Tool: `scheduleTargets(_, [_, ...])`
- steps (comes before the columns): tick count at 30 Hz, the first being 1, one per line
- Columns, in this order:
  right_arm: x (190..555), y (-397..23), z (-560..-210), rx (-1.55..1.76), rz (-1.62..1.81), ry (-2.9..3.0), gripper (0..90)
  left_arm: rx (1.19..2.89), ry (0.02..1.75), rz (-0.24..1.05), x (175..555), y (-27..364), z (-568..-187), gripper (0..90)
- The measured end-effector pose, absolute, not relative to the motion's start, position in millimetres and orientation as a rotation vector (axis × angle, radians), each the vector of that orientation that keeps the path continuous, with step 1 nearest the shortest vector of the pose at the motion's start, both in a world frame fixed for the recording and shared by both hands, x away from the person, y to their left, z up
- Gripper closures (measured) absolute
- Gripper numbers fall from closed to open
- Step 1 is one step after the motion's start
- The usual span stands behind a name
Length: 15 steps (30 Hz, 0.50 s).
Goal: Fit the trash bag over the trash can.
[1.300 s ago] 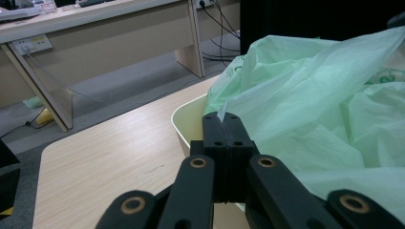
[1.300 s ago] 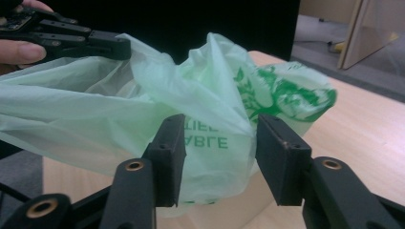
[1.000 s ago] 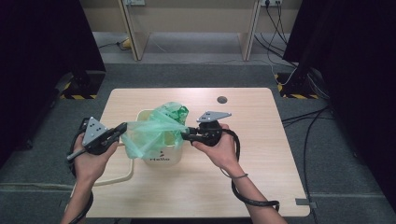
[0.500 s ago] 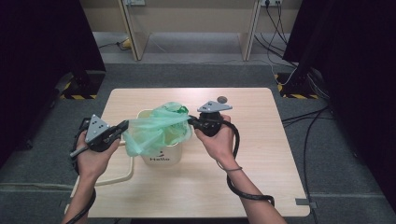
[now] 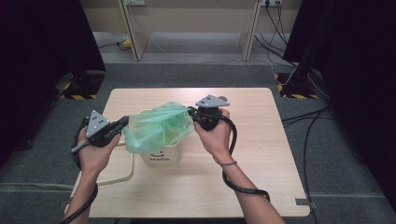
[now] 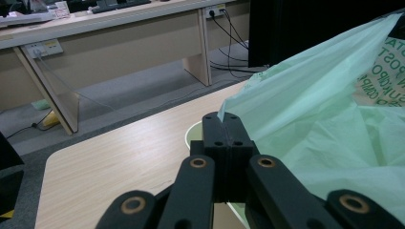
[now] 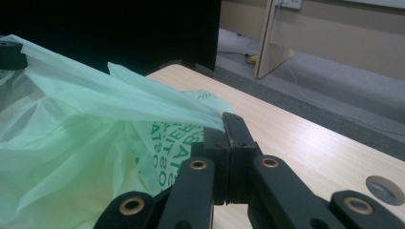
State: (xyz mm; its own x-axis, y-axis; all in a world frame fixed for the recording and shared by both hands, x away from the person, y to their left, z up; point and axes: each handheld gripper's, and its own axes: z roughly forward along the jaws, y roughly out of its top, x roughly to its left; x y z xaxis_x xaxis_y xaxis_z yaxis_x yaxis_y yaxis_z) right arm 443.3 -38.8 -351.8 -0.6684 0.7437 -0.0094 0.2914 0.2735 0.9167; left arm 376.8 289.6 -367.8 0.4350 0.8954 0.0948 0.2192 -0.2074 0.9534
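On the wooden table (image 5: pixel 261 154) stands a white bucket (image 5: pixel 161 156); a green plastic bag (image 5: pixel 156 128) stretches over it between 2 grippers. Left gripper (image 5: pixel 125 122) and right gripper (image 5: pixel 190 112) each pinch a bag edge, jaws closed.

bag (image 5: pixel 156 128): thin crinkled green plastic | table (image 5: pixel 261 154): matt wood grain

white bucket (image 5: pixel 161 156): "Hello" | green bag (image 5: pixel 154 128): partial green print, unreadable
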Motion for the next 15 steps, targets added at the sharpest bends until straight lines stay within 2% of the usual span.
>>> scheduleTargets(15, [466,-29,-348,0.928,1.303,2.098,87.8,1.664,1.022,0.858,398,297,-365,89.7])
